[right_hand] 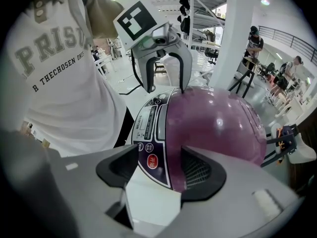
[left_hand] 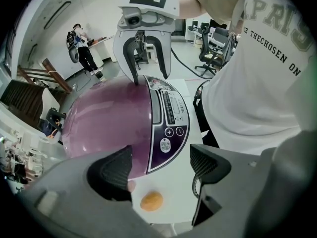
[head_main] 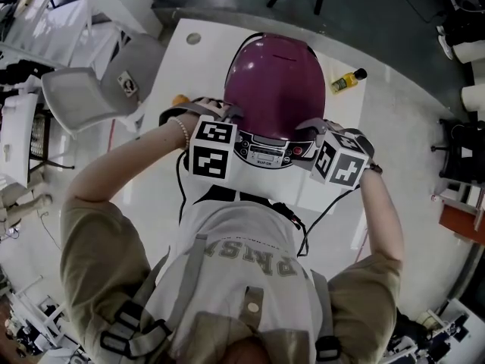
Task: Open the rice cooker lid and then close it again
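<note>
A rice cooker with a glossy purple lid [head_main: 274,82] stands on the white table [head_main: 170,67], lid down, its control panel [head_main: 265,155] facing me. My left gripper [head_main: 220,114] sits at the cooker's front left and my right gripper [head_main: 314,127] at its front right. In the left gripper view the jaws [left_hand: 158,167] stand open astride the panel's edge [left_hand: 168,133]. My right gripper [right_hand: 161,168] is likewise open, with the panel's red button [right_hand: 152,161] between its pads; the far pad [right_hand: 200,171] lies close against the purple shell [right_hand: 213,123].
A small orange thing [left_hand: 151,201] lies on the table by the cooker's left side. A yellow bottle [head_main: 347,80] rests at the table's far right. A grey chair [head_main: 98,89] stands to the left. Cables hang off the front edge.
</note>
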A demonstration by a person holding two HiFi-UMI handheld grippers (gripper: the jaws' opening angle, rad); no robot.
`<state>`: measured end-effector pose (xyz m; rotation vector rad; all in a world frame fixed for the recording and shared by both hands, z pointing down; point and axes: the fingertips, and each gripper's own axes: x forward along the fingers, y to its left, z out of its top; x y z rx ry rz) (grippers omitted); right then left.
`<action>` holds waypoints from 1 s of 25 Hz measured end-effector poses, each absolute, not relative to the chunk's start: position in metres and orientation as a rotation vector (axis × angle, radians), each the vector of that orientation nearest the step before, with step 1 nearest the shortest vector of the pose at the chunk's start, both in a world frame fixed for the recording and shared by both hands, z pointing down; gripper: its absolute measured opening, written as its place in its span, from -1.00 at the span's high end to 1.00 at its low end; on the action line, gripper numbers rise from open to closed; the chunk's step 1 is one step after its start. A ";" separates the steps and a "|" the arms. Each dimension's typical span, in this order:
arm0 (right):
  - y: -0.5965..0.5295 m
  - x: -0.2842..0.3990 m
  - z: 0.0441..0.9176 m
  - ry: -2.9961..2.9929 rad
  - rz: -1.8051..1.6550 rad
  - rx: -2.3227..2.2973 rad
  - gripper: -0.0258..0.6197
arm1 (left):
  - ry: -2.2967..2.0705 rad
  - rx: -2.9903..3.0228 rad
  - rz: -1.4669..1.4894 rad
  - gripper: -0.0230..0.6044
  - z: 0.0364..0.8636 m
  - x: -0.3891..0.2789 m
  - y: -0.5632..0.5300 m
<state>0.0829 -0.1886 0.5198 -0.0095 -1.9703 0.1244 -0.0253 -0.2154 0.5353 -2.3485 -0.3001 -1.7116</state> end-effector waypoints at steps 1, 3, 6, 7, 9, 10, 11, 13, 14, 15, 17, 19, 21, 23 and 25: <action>-0.188 0.083 0.519 -1.973 0.127 -0.004 0.09 | -0.298 -2.357 -1.719 -0.29 0.535 -0.025 -0.216; -0.189 0.081 0.516 -1.984 0.124 0.018 0.07 | -0.271 -2.375 -1.724 -0.29 0.532 -0.025 -0.218; -0.195 0.076 0.503 -2.036 0.114 0.084 0.07 | -0.221 -2.391 -1.699 -0.29 0.523 -0.026 -0.223; -0.199 0.075 0.497 -2.061 0.111 0.117 0.07 | -0.205 -2.404 -1.687 -0.29 0.519 -0.026 -0.224; -0.207 0.072 0.484 -2.121 0.102 0.197 0.07 | -0.157 -2.449 -1.656 -0.29 0.510 -0.025 -0.227; -0.212 0.070 0.477 -2.155 0.099 0.243 0.07 | -0.122 -2.480 -1.636 -0.29 0.505 -0.024 -0.230; -0.216 0.068 0.470 -2.191 0.098 0.294 0.07 | -0.081 -2.515 -1.610 -0.29 0.499 -0.023 -0.233; -0.225 0.065 0.454 -2.258 0.087 0.409 0.07 | 0.011 -2.584 -1.533 -0.29 0.486 -0.020 -0.239; -0.230 0.064 0.446 -2.287 0.072 0.472 0.07 | 0.067 -2.613 -1.484 -0.29 0.479 -0.019 -0.243; -0.234 0.064 0.438 -2.314 0.053 0.538 0.07 | 0.135 -2.637 -1.430 -0.29 0.471 -0.018 -0.248; -0.244 0.065 0.421 -2.374 0.027 0.682 0.07 | 0.325 -2.669 -1.302 -0.21 0.453 -0.015 -0.262; -0.252 0.067 0.406 -2.436 0.027 0.823 0.07 | 0.517 -2.684 -1.159 -0.09 0.436 -0.012 -0.277; -0.259 0.070 0.396 -2.477 0.015 0.957 0.07 | 0.650 -2.715 -1.033 -0.09 0.423 -0.011 -0.284; -0.265 0.074 0.385 -2.506 -0.010 1.091 0.07 | 0.769 -2.760 -0.908 -0.09 0.410 -0.011 -0.290; -0.270 0.082 0.373 -2.535 -0.026 1.231 0.07 | 0.895 -2.798 -0.772 -0.09 0.397 -0.012 -0.296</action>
